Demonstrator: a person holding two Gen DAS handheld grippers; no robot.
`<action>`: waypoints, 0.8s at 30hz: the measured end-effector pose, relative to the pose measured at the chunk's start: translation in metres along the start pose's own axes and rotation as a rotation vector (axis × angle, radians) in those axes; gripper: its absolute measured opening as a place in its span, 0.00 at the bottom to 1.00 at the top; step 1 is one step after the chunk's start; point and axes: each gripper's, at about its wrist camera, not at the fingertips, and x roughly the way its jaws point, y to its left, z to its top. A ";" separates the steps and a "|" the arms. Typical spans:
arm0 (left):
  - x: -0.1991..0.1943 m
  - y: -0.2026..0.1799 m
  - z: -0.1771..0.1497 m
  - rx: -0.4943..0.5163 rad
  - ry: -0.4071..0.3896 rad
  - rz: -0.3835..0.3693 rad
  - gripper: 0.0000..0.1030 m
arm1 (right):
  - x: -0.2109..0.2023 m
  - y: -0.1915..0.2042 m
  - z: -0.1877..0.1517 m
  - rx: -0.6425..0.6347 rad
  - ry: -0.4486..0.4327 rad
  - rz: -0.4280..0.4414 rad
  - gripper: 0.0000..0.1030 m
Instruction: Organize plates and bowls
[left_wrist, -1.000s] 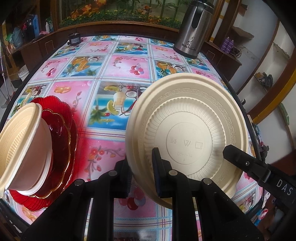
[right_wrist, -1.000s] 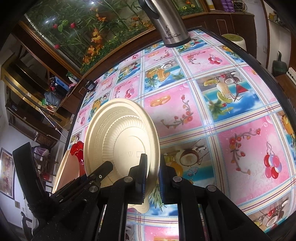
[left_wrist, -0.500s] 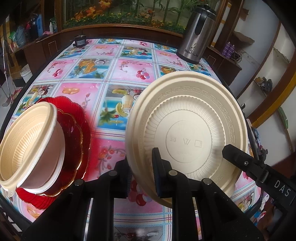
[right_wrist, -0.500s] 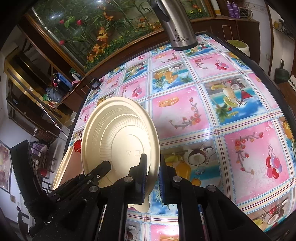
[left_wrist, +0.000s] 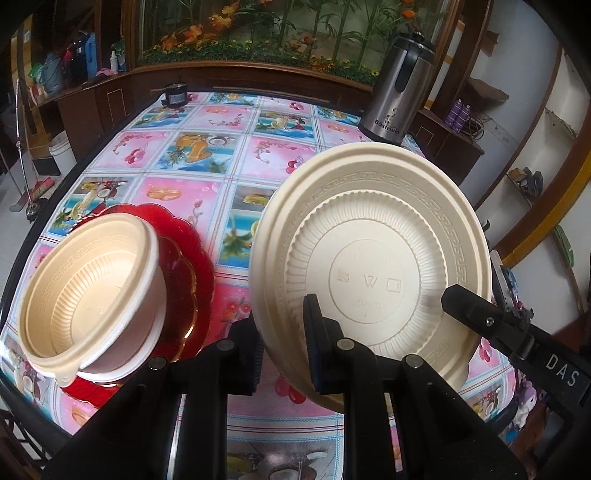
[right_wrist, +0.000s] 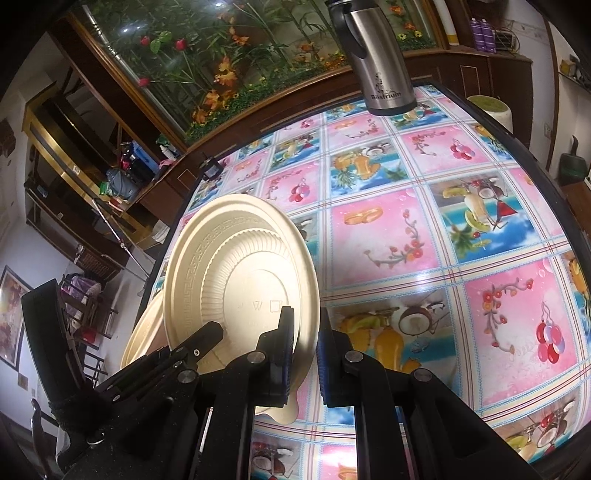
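Left gripper (left_wrist: 282, 350) is clamped on the rim of the cream plate (left_wrist: 369, 273), which is tilted nearly on edge with its underside to the camera, clear of the tabletop (left_wrist: 207, 147).

Right gripper (right_wrist: 303, 354): jaws nearly together, and the plate's edge (right_wrist: 240, 280) runs down into the gap between them, so it looks clamped on the same plate. From the left wrist view its arm shows at 4 o'clock of the plate. Reads as a two-gripper carry.

Cream bowl (left_wrist: 88, 291) sits at 8 o'clock, tipped, resting on the red plate (left_wrist: 184, 280) at the near left edge of the tabletop. It seems to be a double wall or two nested bowls, can't tell which.

Kettle (left_wrist: 399, 88) at 1 o'clock, far edge, not involved.

Progress estimate: mid-task. One stack started (bowl on red plate), cream plate in transit, not placed. Left to do: set the plate down, likely onto the stack at 8–9 o'clock, and probably square up the tipped bowl. No other loose dishes visible.
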 end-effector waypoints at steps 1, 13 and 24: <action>-0.002 0.001 0.000 -0.002 -0.006 0.001 0.17 | -0.001 0.002 0.000 -0.005 -0.002 0.004 0.11; -0.040 0.029 0.011 -0.046 -0.105 0.028 0.16 | -0.010 0.046 0.010 -0.090 -0.040 0.052 0.11; -0.061 0.068 0.012 -0.111 -0.152 0.074 0.16 | -0.004 0.091 0.010 -0.168 -0.038 0.112 0.11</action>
